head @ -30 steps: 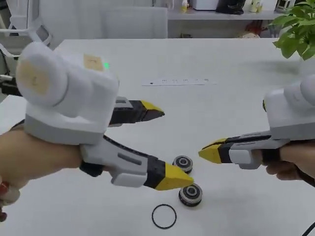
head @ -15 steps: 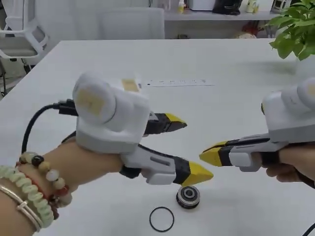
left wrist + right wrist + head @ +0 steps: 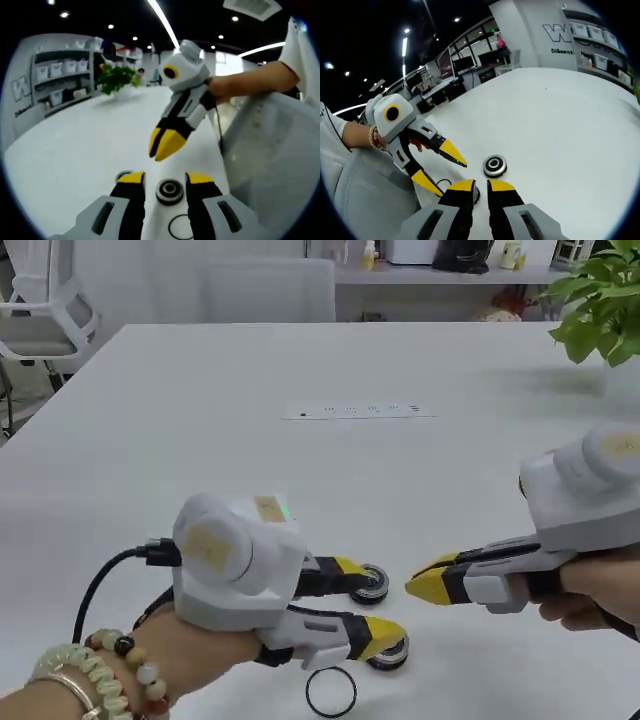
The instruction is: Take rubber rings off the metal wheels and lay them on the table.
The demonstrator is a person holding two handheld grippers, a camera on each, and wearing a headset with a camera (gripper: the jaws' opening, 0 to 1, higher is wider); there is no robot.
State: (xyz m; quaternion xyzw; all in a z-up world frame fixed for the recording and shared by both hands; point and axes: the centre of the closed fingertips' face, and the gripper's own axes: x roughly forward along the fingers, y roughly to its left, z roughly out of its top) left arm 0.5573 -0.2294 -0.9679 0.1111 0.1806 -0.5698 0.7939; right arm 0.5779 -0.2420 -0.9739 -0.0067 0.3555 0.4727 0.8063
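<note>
Two metal wheels lie on the white table (image 3: 300, 370): a far wheel (image 3: 374, 581) and a near wheel (image 3: 392, 651). A loose black rubber ring (image 3: 331, 692) lies flat just in front of them. My left gripper (image 3: 375, 602) is open and low over the wheels. In the left gripper view the near wheel (image 3: 170, 191) shows between the jaws of my left gripper (image 3: 165, 178), the far wheel (image 3: 121, 175) peeks out beside one jaw, and the ring (image 3: 182, 227) lies close by. My right gripper (image 3: 422, 580) is shut, just right of the wheels and holding nothing. The right gripper view shows the far wheel (image 3: 495, 166) ahead of my right gripper (image 3: 481, 186).
A paper strip with small marks (image 3: 360, 411) lies mid-table. A green plant (image 3: 600, 300) stands at the far right corner. Chairs and shelves sit beyond the far edge. A black cable (image 3: 110, 580) trails from the left gripper.
My left gripper has come down and toward me, from above the table to the level of the two wheels. The right gripper has stayed almost still. The ring has not moved.
</note>
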